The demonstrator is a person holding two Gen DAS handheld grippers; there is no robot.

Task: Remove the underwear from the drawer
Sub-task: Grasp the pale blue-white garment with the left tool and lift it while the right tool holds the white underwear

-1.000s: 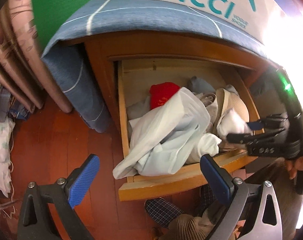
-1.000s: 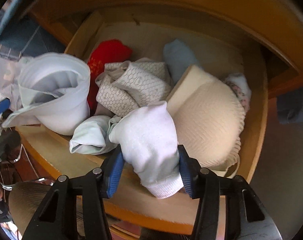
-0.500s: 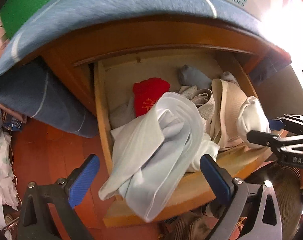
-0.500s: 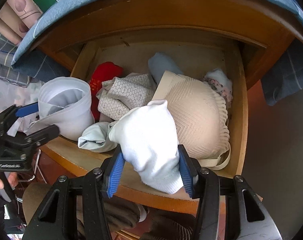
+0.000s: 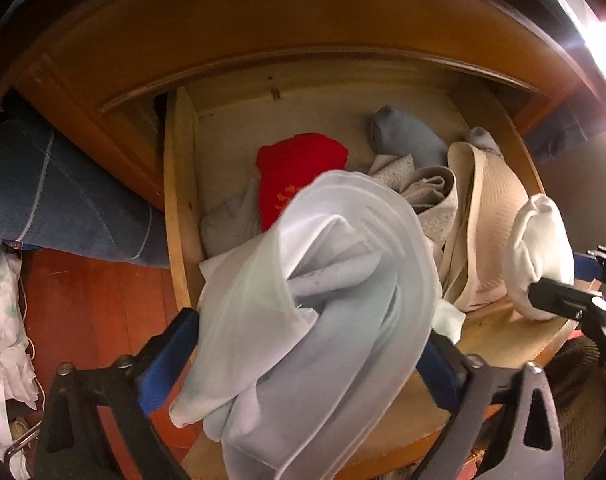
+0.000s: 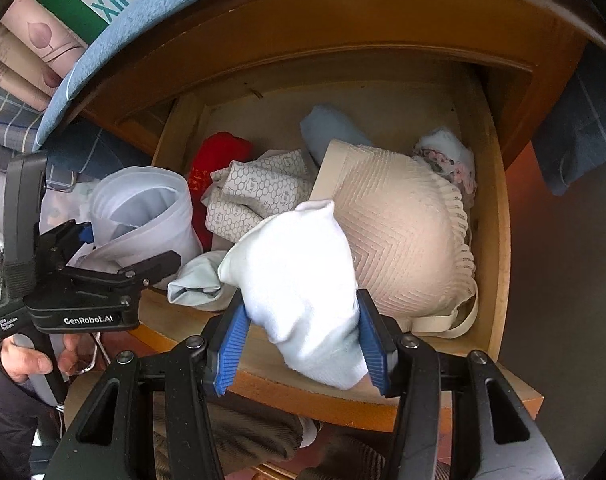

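Observation:
The open wooden drawer (image 5: 179,216) (image 6: 491,216) holds several pieces of clothing. My right gripper (image 6: 301,338) is shut on a white rolled undergarment (image 6: 299,280) above the drawer's front edge; it also shows in the left wrist view (image 5: 539,256). My left gripper (image 5: 307,364) has a pale blue-white garment (image 5: 323,304) between its blue pads (image 5: 165,364), at the drawer's front left; whether the jaws grip it I cannot tell. That garment shows in the right wrist view (image 6: 143,216) beside the left gripper (image 6: 103,276).
In the drawer lie a beige bra (image 6: 403,248), a red piece (image 5: 295,172), a grey patterned piece (image 6: 255,192), a blue roll (image 5: 407,140) and a floral piece (image 6: 447,160). A blue cloth (image 5: 55,208) hangs at the left over the red wooden floor (image 5: 87,312).
My left gripper moved forward into the drawer's front left, and the pale garment now sits between its pads. My right gripper lifted back slightly with the white undergarment.

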